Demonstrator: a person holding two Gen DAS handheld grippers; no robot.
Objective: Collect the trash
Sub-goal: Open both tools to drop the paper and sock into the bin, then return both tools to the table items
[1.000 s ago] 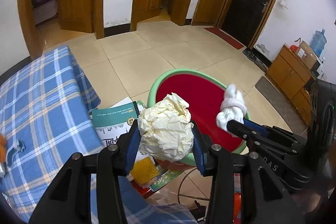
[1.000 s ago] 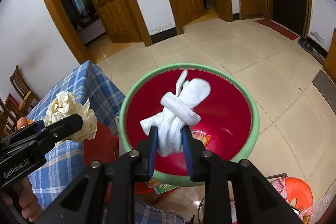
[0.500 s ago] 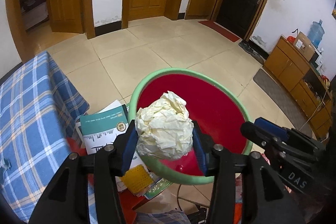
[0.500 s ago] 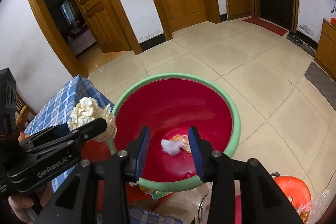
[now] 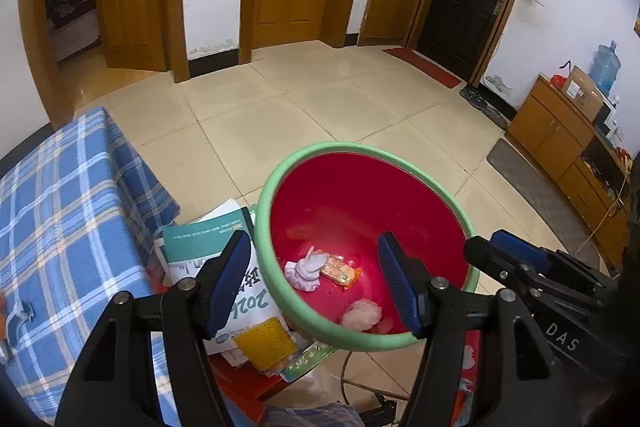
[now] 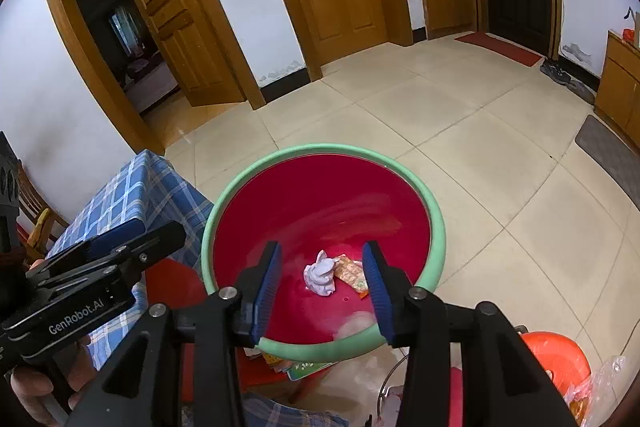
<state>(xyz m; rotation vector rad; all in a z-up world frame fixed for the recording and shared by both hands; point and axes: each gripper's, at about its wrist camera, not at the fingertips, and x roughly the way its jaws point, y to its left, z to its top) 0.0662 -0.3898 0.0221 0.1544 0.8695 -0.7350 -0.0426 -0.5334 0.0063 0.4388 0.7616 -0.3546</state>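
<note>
- The left gripper (image 5: 314, 283) hangs over the near rim of the basin with its jaws spread wide and nothing between them.
- The right gripper (image 6: 322, 287) is likewise released and empty, jaws apart above the same rim; in the left wrist view it shows just to the right (image 5: 520, 259).
- Below them the red basin (image 5: 280, 291) with its green rim holds the trash: a knotted white cloth (image 5: 305, 269) touching an orange snack wrapper (image 5: 340, 271), and a crumpled paper ball (image 5: 361, 314) against the near wall.
- Beside the basin lie a teal booklet (image 5: 206, 243) and loose papers, then the blue checked tablecloth (image 5: 60, 211).
- Half a second ago the left jaws were clamped on the paper ball above the rim; it now lies inside. A second ago the right jaws held the cloth.
- Judged step: both drops done. The next move likely calls for drawing both grippers back toward the table to look for more trash.
</note>
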